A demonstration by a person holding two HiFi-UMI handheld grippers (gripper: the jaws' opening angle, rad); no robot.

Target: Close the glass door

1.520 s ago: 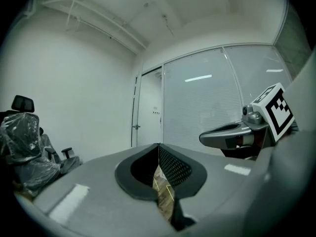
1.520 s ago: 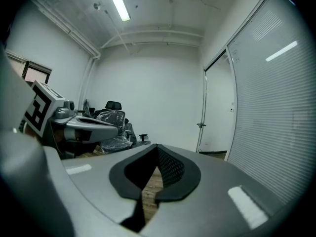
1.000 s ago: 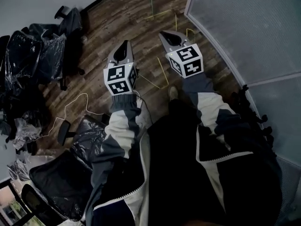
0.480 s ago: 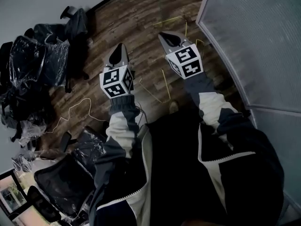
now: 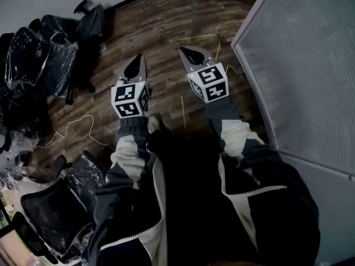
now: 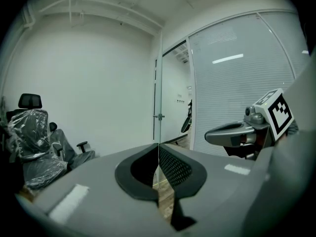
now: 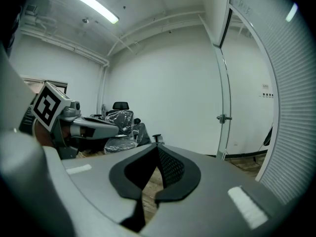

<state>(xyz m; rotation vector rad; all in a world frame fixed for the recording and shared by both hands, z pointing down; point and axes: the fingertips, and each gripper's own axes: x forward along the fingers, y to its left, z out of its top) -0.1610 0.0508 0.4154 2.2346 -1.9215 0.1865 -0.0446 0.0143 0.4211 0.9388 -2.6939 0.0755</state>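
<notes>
**Q:** What lies nearest the viewer?

**A:** The person's jacket sleeves [image 5: 130, 159], then the two tools. The left hand-held gripper [image 5: 140, 58] and the right hand-held gripper [image 5: 183, 50] both point forward over the wooden floor [image 5: 161, 32]. Each has its jaws pressed together, with nothing between them.

**Q:** Which way does the glass door lie from them?

**A:** The glass door [image 7: 224, 98] stands ahead of both tools and well apart from them. It is swung open and presents almost only its edge. In the left gripper view that edge falls dead ahead of the jaws. In the right gripper view it sits ahead and off to the right. In the head view its foot shows just beyond the right tool's tip, so the right hand is judged the nearer one. The door's long axis is upright, and a small metal fitting [image 7: 223, 118] sits on the edge at about mid-height. The frosted partition [image 5: 310, 65] runs along the right side.

**Q:** What is hidden or hard to read?

**A:** The head view cuts the door off at the picture's top edge. The pane is clear, so its extent can be read only from the edge and the fitting. No hinge shows, and the fitting is too small to tell handle from lock. Thin yellow lines [image 5: 199, 37] cross the floor between tools and door; whether they are cable or tape cannot be told. Farthest off are the plastic-wrapped chairs [image 5: 39, 54] at left and the white wall [image 7: 163, 83].
</notes>
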